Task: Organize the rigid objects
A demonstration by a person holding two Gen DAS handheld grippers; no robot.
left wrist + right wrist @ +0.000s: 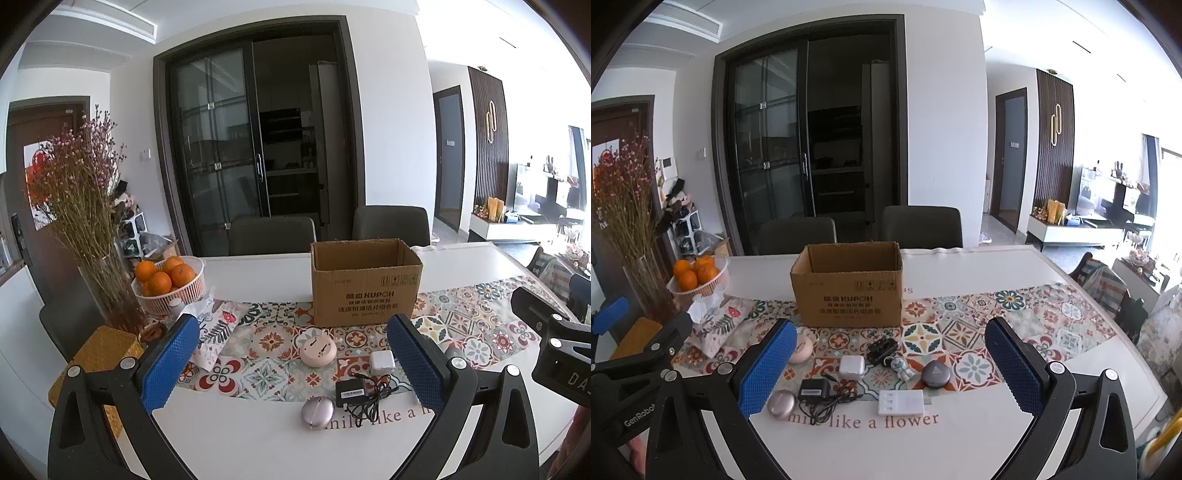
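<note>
Both grippers above table, jaws wide apart, nothing held.

Left gripper (293,367) and right gripper (890,369) hover over small items on the patterned runner (960,332): pink round case (317,350), white charger (852,366), black adapter (813,390) with tangled cord, silver oval case (781,405), grey pebble-shaped device (935,373), white flat strip (900,403), toy figure (904,367), black clip-like part (882,348), hard to identify. Open box (849,291) stands just behind them, its interior floor out of sight. Right finger covers part of the pink case.
</note>
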